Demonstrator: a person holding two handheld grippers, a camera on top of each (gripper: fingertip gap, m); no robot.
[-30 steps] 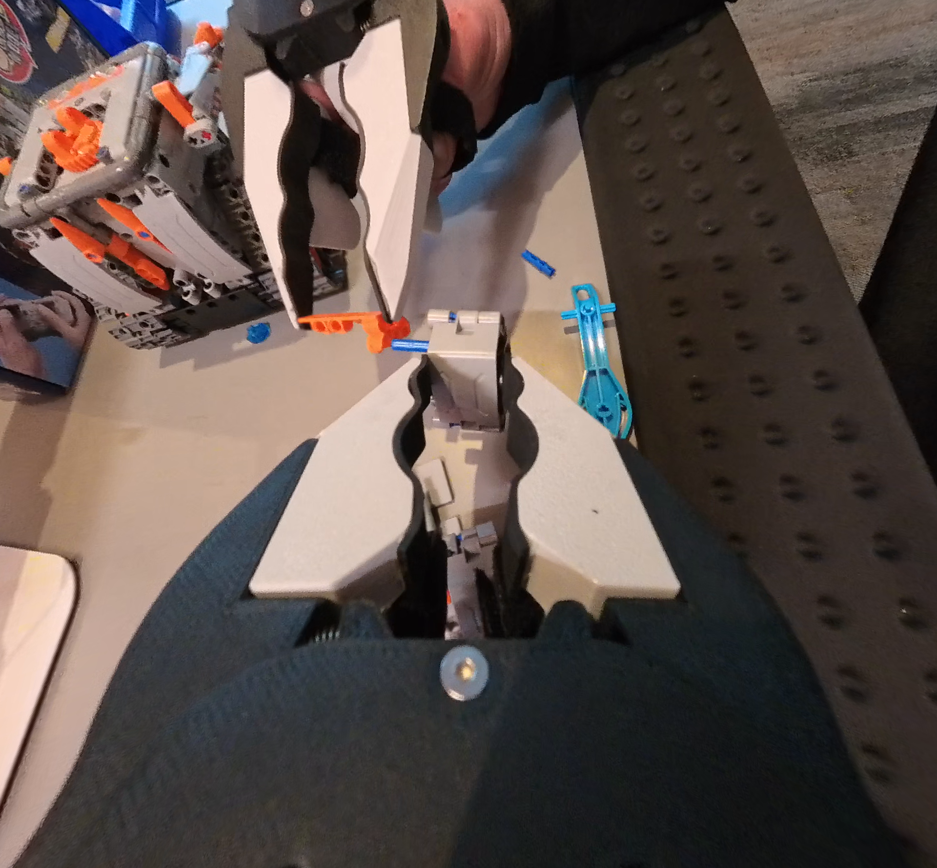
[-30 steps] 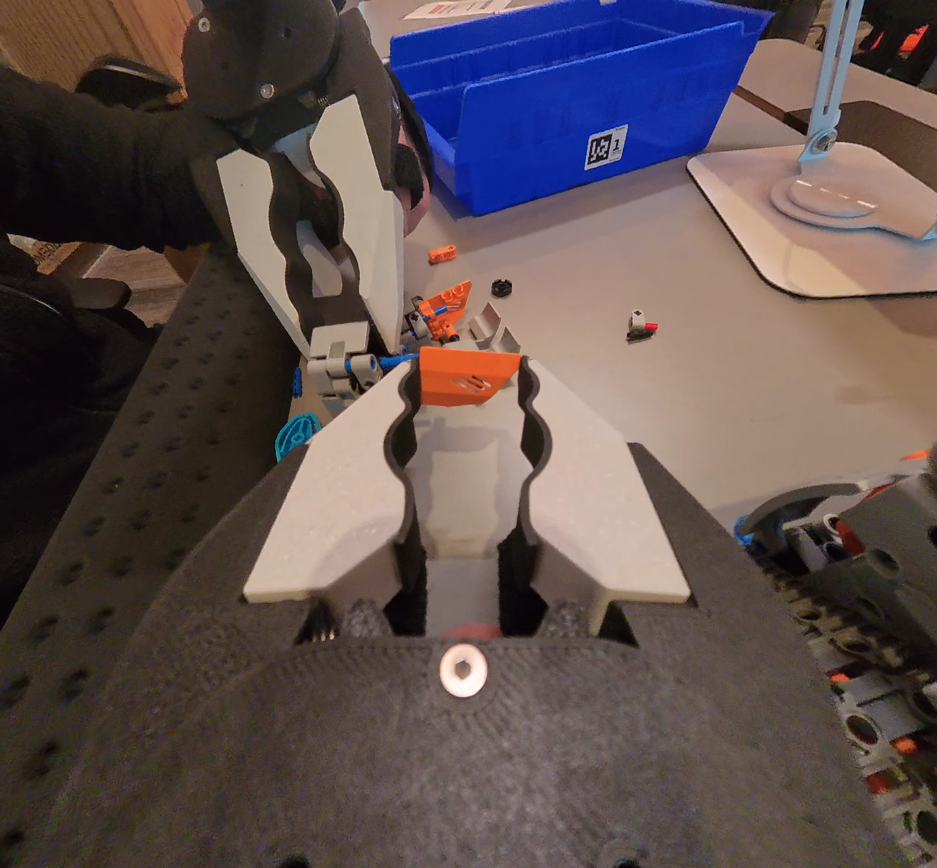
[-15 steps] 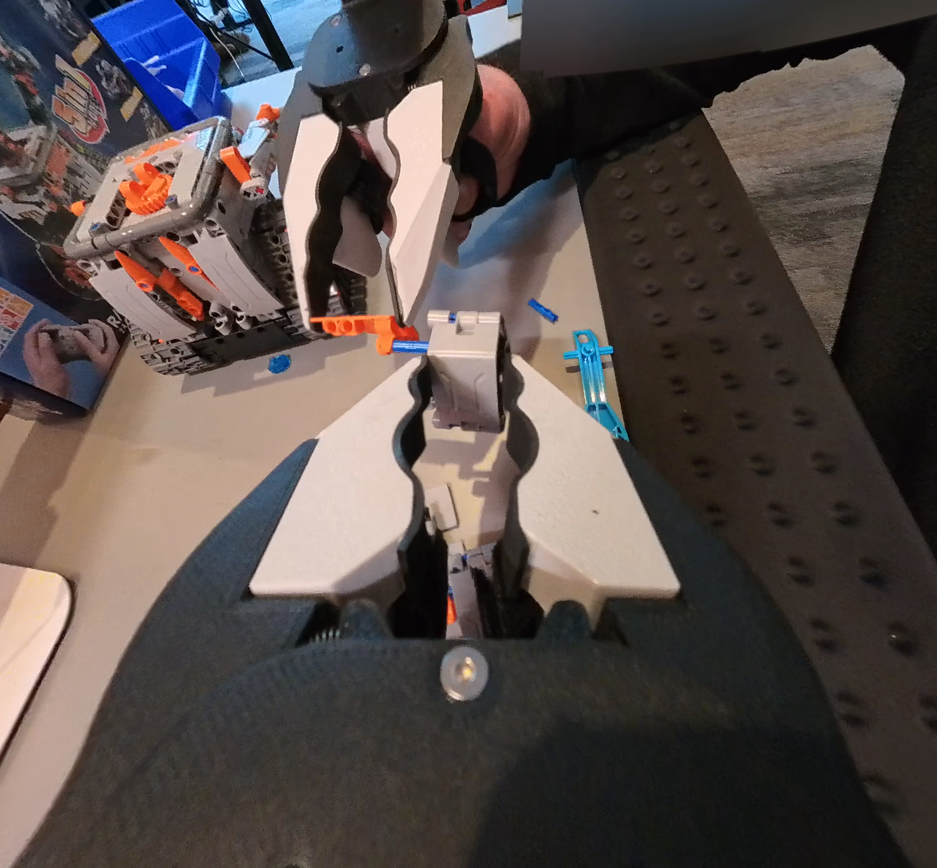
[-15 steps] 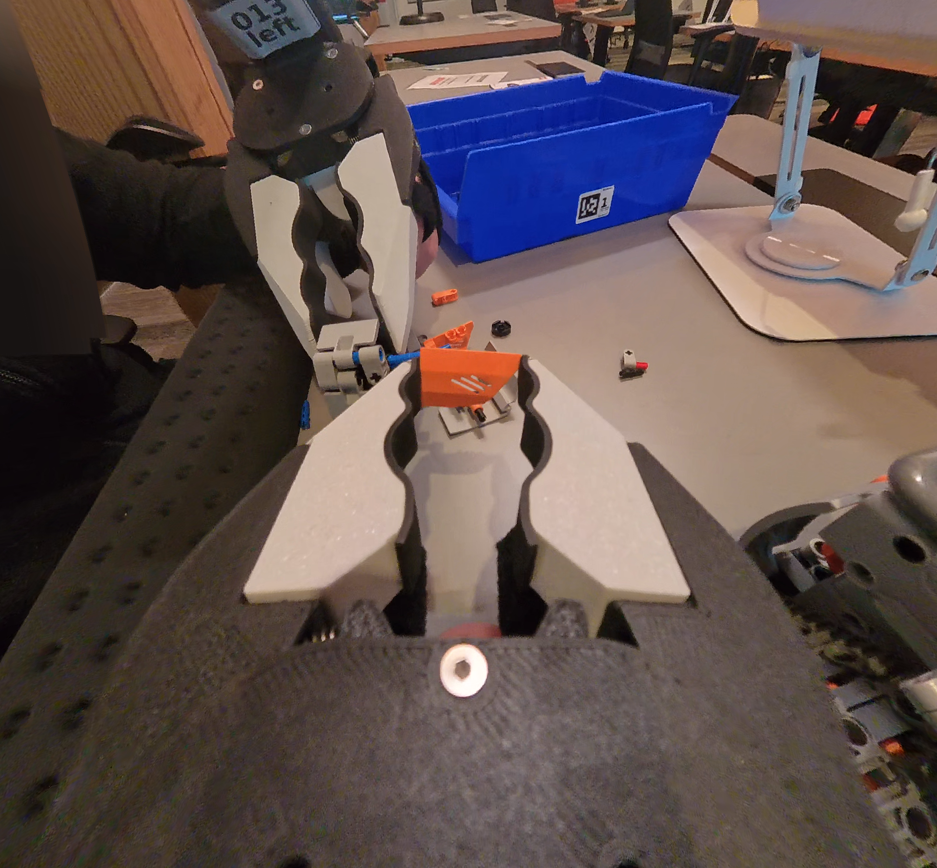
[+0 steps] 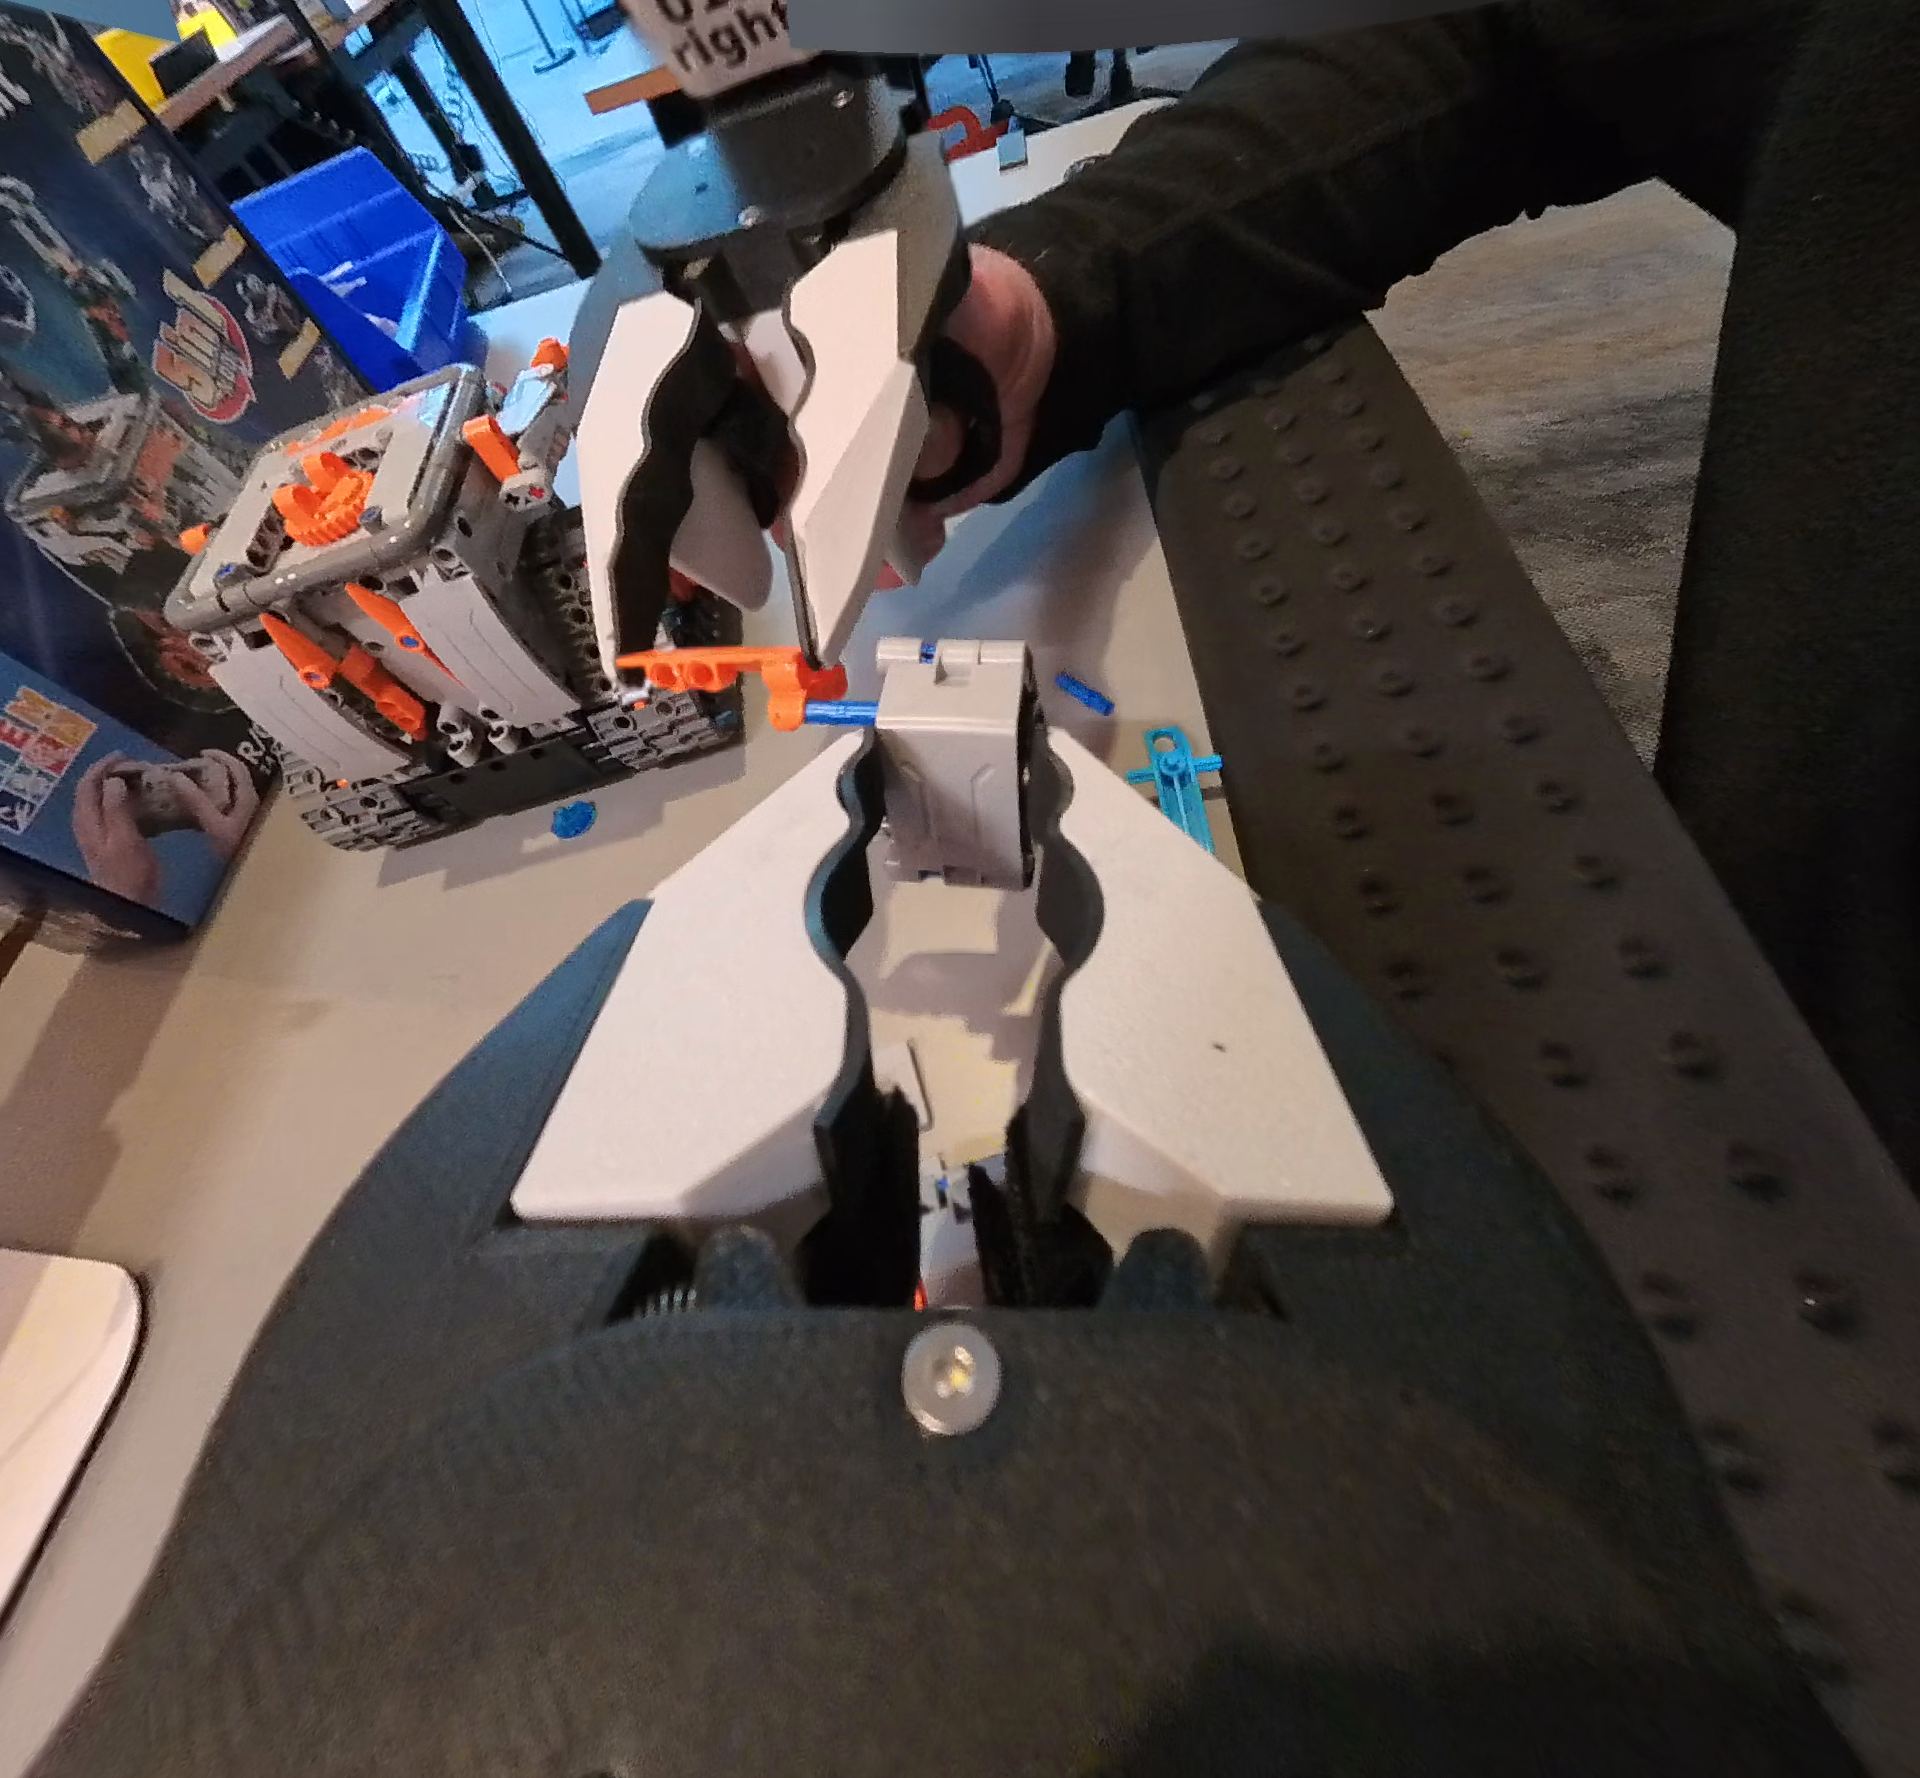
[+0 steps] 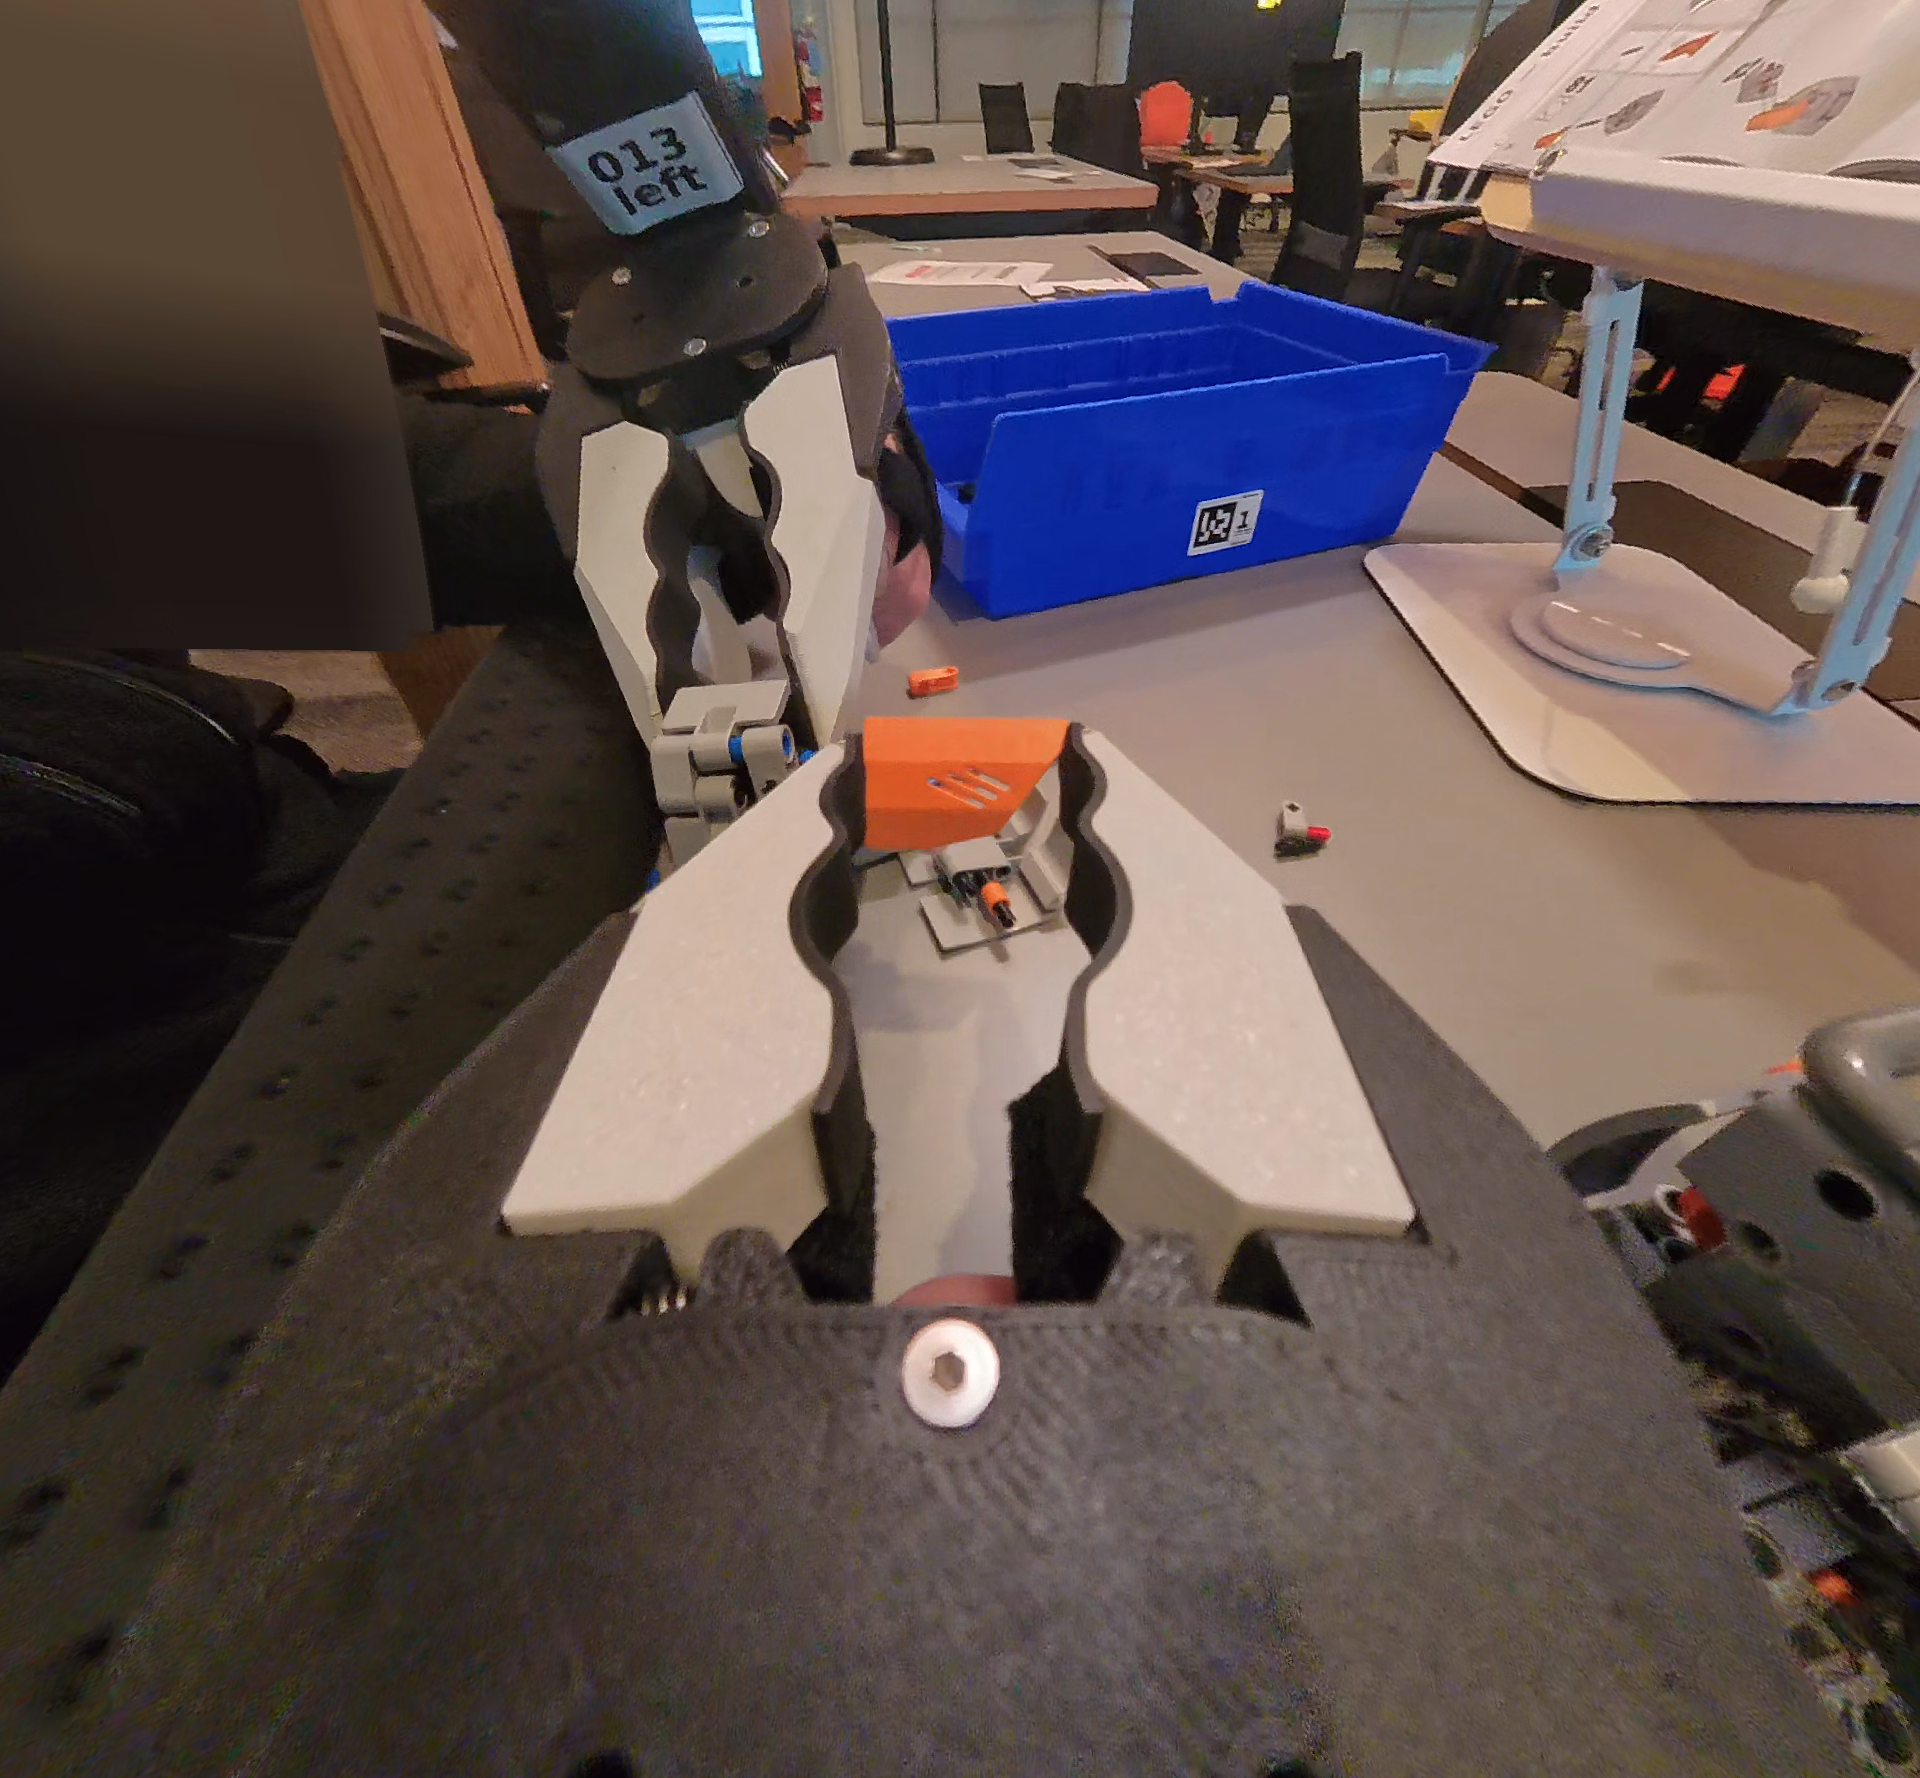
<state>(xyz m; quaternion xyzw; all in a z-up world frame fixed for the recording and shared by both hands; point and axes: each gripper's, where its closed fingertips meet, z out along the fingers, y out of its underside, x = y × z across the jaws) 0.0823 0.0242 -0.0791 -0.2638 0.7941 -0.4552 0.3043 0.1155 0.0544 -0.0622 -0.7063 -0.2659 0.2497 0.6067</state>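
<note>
Left gripper (image 5: 951,772) clamped on a boxy grey plastic brick-built block (image 5: 954,762), held off the grey table top (image 5: 312,980) at the fingertips. A thin blue pin (image 5: 840,712) sticking out of the block's side toward the other tool. Right gripper (image 6: 961,772) clamped on a flat orange plastic panel piece with small slots (image 6: 956,778), gripped between the two fingertips, also held above the table. In the left wrist view, the same orange piece (image 5: 727,670) seen edge-on as a holed beam with a hooked end, that end just beside the blue pin; whether touching, cannot tell. Both tools close together, tips nearly meeting, near the table's front edge beside a black dimpled mat (image 5: 1507,793).

Under the right gripper, on the table: a small grey flat sub-assembly with an orange and black pin (image 6: 982,892). Farther off, a small orange connector (image 6: 932,679) and a tiny grey and red part (image 6: 1299,833). Behind, a blue plastic bin (image 6: 1195,440) and a white stand base (image 6: 1621,668) carrying an open instruction booklet (image 6: 1714,35).

Left of the grippers in the left wrist view: a partly built grey, black and orange tracked model (image 5: 416,606), a printed toy box (image 5: 104,481) behind it, a small blue round piece (image 5: 571,819), a light blue strut (image 5: 1179,783) and a short blue pin (image 5: 1083,692) on the table.
</note>
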